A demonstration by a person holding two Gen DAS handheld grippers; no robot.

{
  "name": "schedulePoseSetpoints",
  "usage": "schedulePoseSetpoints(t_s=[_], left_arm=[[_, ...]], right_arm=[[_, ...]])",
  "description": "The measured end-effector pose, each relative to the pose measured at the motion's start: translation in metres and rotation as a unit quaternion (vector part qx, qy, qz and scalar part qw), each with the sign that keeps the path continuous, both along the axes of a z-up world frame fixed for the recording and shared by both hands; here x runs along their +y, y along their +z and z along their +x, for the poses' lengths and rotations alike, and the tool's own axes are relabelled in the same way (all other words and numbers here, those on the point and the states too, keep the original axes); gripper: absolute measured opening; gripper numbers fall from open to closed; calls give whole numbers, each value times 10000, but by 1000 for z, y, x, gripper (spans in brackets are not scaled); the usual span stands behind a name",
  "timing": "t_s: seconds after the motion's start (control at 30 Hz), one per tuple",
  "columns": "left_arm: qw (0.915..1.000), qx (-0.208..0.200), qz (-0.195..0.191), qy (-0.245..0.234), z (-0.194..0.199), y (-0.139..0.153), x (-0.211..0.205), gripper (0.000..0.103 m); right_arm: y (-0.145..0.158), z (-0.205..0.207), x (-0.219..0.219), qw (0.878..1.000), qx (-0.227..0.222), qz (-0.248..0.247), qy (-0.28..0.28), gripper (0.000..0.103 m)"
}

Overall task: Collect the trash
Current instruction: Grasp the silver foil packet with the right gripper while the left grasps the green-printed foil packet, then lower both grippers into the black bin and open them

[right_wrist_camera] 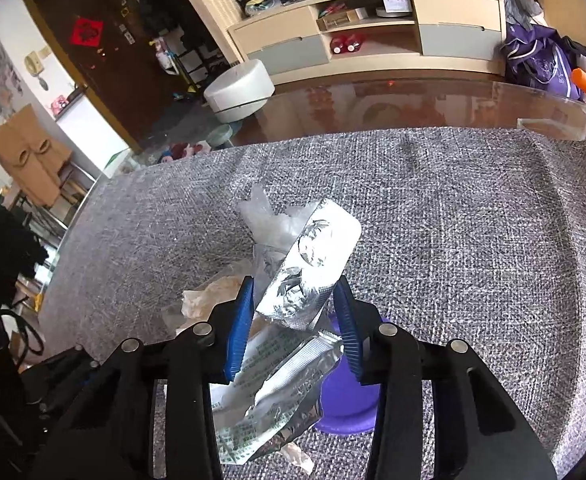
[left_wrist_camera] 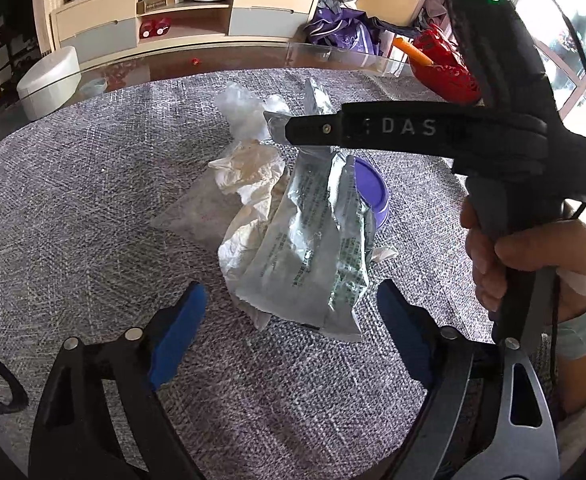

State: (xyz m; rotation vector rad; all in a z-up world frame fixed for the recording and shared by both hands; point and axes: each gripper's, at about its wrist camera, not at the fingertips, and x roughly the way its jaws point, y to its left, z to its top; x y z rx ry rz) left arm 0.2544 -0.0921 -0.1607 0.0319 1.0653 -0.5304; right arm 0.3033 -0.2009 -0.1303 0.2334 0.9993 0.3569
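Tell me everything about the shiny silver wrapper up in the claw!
The silver wrapper is crinkled foil, flat and roughly rectangular with a rounded top corner. It stands tilted between the blue pads of the right claw, lifted above the printed foil pouch and purple lid on the grey cloth.
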Motion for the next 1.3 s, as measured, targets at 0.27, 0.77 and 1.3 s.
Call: schedulePoseSetpoints(t_s=[0.27,0.77,1.3], left_arm=[[10000,15,-14,-53,3,-6,-9,76],[9994,-71,255,-237,-8,-12,-16,61],[9978,-640,139,56,-61,42,27,61]], right_arm=[[23,-8,-19,9995,-274,58,-167,40],[25,-18,-32,9991,-329,95,-243,40],[61,-84,-36,9976,-647,15,-258,40]])
